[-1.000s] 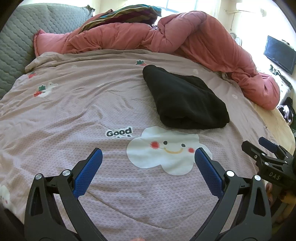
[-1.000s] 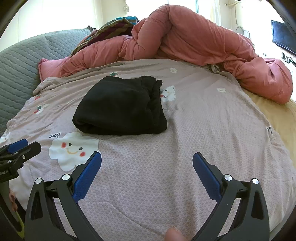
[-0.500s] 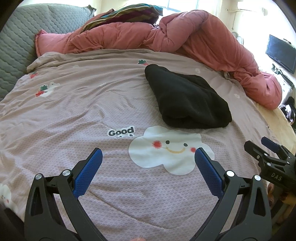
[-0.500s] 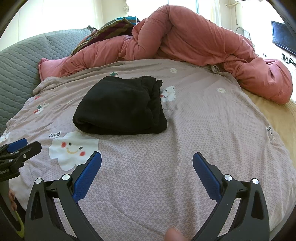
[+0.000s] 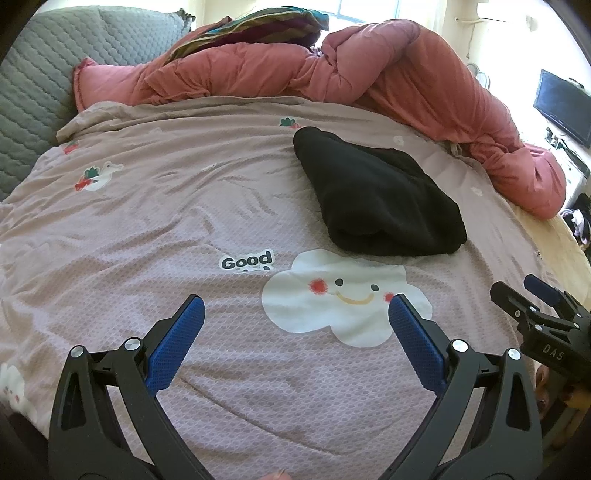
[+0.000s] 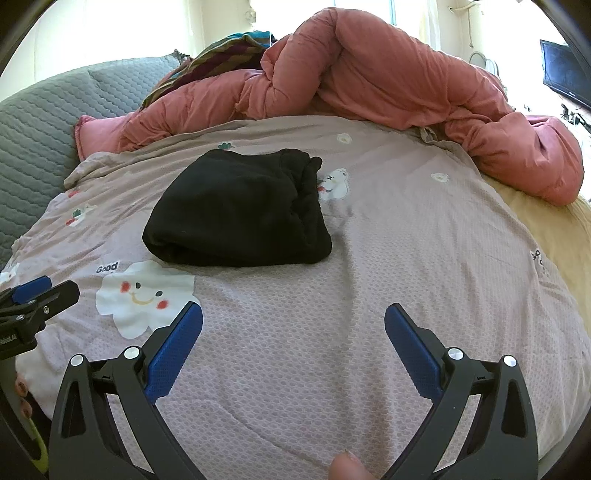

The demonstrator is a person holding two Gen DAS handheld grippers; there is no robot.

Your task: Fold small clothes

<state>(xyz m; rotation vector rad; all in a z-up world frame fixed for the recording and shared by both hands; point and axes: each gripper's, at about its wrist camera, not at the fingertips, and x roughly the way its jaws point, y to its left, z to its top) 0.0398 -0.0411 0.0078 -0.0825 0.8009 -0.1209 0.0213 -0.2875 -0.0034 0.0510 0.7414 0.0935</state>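
Observation:
A black garment (image 5: 376, 195) lies folded into a thick bundle on the mauve bedspread (image 5: 166, 206); it also shows in the right wrist view (image 6: 240, 210). My left gripper (image 5: 295, 306) is open and empty, hovering over the spread near a white cloud print (image 5: 332, 299), well short of the garment. My right gripper (image 6: 293, 314) is open and empty, over bare spread in front of the garment. The right gripper shows at the right edge of the left wrist view (image 5: 535, 314); the left gripper shows at the left edge of the right wrist view (image 6: 37, 295).
A bunched pink duvet (image 5: 332, 70) runs along the far side and right of the bed (image 6: 406, 74). A striped pillow (image 5: 255, 33) and grey quilted headboard (image 5: 33, 74) lie behind. A dark screen (image 5: 561, 107) is at far right. Yellow sheet (image 6: 546, 229) shows at the right.
The left wrist view has shifted slightly, so the garment and cloud print sit a little further right and higher. The right gripper has barely moved. Both stay open.

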